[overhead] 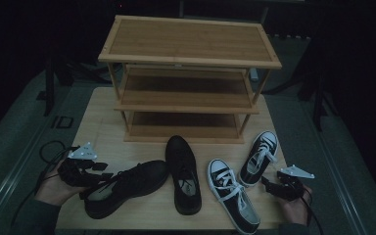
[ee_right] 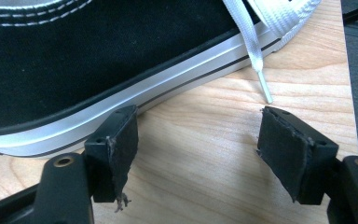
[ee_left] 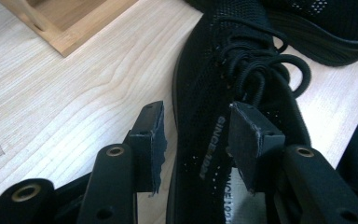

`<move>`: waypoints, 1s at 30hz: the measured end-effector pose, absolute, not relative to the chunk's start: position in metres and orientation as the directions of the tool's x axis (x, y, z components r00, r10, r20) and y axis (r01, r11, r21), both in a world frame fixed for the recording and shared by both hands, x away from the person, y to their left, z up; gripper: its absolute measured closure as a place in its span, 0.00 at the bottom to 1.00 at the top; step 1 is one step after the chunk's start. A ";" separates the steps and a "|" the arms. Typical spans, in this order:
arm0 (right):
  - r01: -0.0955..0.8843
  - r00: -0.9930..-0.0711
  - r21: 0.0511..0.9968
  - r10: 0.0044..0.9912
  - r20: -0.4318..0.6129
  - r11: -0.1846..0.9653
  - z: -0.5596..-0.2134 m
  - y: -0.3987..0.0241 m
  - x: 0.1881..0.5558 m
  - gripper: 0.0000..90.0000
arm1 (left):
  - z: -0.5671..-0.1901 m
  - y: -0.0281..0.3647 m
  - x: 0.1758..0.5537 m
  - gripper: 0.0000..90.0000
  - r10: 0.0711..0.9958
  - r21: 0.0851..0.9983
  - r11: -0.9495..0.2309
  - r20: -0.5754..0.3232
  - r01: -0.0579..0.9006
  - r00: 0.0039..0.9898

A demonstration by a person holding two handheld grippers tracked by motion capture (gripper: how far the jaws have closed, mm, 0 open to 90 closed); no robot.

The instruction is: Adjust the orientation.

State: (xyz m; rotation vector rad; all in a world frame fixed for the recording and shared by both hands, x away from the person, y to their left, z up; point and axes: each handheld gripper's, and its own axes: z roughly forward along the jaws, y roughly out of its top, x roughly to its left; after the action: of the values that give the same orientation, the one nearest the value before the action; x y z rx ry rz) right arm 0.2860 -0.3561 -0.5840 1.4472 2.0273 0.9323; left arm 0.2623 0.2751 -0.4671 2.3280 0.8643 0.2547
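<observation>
A black mesh lace-up shoe (overhead: 127, 188) lies on its side at the table's front left, heel toward my left gripper (overhead: 102, 170). In the left gripper view that gripper (ee_left: 198, 140) straddles the side wall of the shoe (ee_left: 205, 93) at its collar: one pad is inside the opening and the other stands just off the outside, so it is open. At the front right my right gripper (overhead: 270, 185) rests on the wood. It (ee_right: 196, 140) is open beside the white sole of a black-and-white sneaker (ee_right: 74, 60), with only a white lace tip (ee_right: 263, 88) near its jaws.
A three-tier wooden shoe rack (overhead: 186, 58) stands at the back of the wooden table (overhead: 98, 132). A second black shoe (overhead: 183, 171) lies in the middle, toe toward the rack. Two black-and-white sneakers (overhead: 232, 196) (overhead: 259, 156) lie at the right. The table's right edge is close to my right gripper.
</observation>
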 end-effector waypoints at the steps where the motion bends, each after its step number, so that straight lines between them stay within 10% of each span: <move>1: 0.620 -0.328 0.756 0.945 0.006 0.210 -0.584 -0.356 0.286 0.32 | -0.467 0.275 0.262 0.63 0.641 0.625 -0.584 -0.038 0.519 0.767; 18: 0.620 -0.328 0.756 0.945 0.006 0.210 -0.584 -0.356 0.286 0.32 | -0.474 0.264 0.260 0.68 0.620 0.591 -0.621 -0.030 0.514 0.784; 30: 0.620 -0.328 0.756 0.945 0.006 0.210 -0.584 -0.356 0.286 0.32 | -0.484 0.248 0.267 0.97 0.636 0.555 -0.644 0.006 0.526 0.772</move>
State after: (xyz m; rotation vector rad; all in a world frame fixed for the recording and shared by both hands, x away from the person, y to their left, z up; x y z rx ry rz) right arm 0.2860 -0.3561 -0.5840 1.4474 2.0275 0.9321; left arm 0.2673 0.2483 -0.4836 2.4255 0.8675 0.2707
